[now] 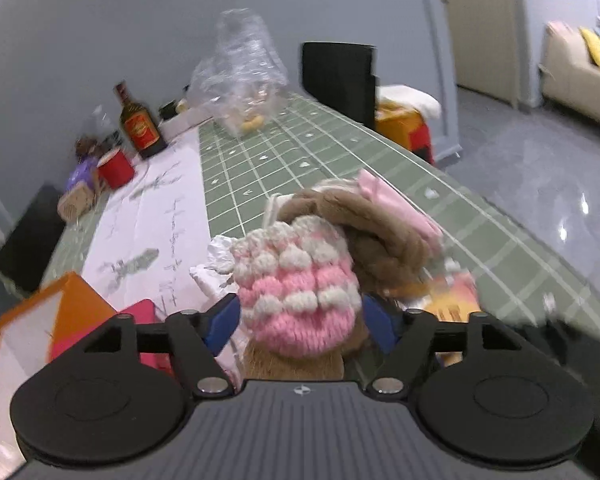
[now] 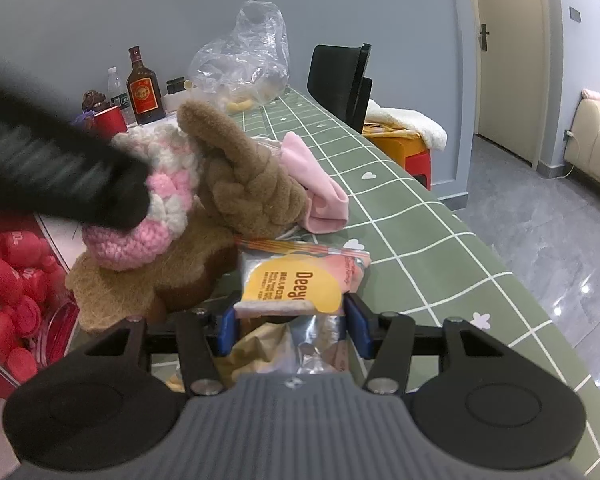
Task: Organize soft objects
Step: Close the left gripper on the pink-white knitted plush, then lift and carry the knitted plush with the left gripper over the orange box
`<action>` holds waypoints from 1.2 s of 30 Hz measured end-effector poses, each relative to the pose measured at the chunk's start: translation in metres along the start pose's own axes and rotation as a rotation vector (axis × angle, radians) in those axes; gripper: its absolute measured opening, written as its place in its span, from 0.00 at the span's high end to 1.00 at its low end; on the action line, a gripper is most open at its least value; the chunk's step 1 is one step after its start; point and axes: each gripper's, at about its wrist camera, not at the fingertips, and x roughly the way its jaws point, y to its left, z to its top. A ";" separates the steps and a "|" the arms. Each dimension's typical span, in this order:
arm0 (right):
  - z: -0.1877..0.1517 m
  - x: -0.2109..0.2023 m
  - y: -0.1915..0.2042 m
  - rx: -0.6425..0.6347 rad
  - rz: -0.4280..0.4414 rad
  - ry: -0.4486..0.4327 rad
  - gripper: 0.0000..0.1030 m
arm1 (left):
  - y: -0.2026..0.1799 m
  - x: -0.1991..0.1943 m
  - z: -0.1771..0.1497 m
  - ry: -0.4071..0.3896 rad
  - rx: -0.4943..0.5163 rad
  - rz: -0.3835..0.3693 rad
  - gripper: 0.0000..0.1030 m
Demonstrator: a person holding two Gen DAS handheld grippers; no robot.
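A pink-and-white knitted hat [image 1: 298,286] sits between the blue pads of my left gripper [image 1: 300,322], which is shut on it; it also shows in the right wrist view [image 2: 148,216], half hidden by the blurred left gripper [image 2: 60,176]. Behind it lie a brown plush twist [image 2: 248,176], a flat brown furry piece [image 2: 132,284] and a pink folded cloth [image 2: 316,184]. My right gripper [image 2: 292,326] stands around a yellow-and-pink snack packet [image 2: 296,284] on the green checked tablecloth [image 2: 420,240], jaws apart, pads at the packet's edges.
At the far end stand a crumpled clear plastic bag [image 2: 244,60], a liquor bottle [image 2: 142,88], a red cup [image 2: 110,120] and a black chair [image 2: 340,80]. A red box of red caps [image 2: 8,280] is at my left. An orange box [image 1: 28,320] lies near the left gripper.
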 end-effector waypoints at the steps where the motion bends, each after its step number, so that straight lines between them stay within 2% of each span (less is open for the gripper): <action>1: 0.000 0.000 0.000 0.002 0.001 0.000 0.48 | 0.003 0.006 0.002 0.022 -0.026 -0.009 0.15; 5: -0.001 -0.001 0.000 -0.006 0.000 -0.002 0.48 | 0.003 0.026 0.006 0.071 -0.073 -0.033 0.13; 9: -0.002 -0.002 0.002 -0.018 -0.004 -0.004 0.48 | -0.007 0.041 -0.001 0.095 -0.013 0.060 0.12; 10: -0.002 -0.002 0.002 -0.020 -0.004 -0.004 0.48 | -0.009 0.042 -0.004 0.088 0.009 0.074 0.14; 11: -0.002 -0.002 0.002 -0.019 -0.004 -0.004 0.48 | -0.012 0.043 -0.006 0.080 0.036 0.079 0.19; 13: -0.002 -0.002 0.001 -0.018 -0.003 -0.004 0.48 | -0.016 0.043 -0.009 0.069 0.086 0.114 0.45; 14: -0.002 -0.002 0.002 -0.019 -0.003 -0.004 0.48 | -0.017 0.042 -0.010 0.066 0.097 0.119 0.49; 15: -0.002 -0.002 0.002 -0.021 -0.004 -0.005 0.48 | -0.015 0.041 -0.011 0.073 0.095 0.098 0.62; 18: -0.003 -0.003 0.002 -0.031 -0.006 -0.009 0.48 | -0.007 0.033 -0.012 0.126 0.038 0.017 0.79; 22: -0.004 -0.004 0.000 -0.028 -0.001 -0.008 0.48 | -0.005 0.018 -0.015 0.106 0.103 0.018 0.82; 29: -0.005 -0.008 0.001 -0.036 0.005 -0.018 0.50 | 0.014 -0.008 -0.019 0.142 0.029 -0.063 0.83; 36: -0.007 -0.010 0.002 -0.042 0.007 -0.023 0.52 | 0.018 -0.037 -0.028 0.042 0.053 -0.101 0.83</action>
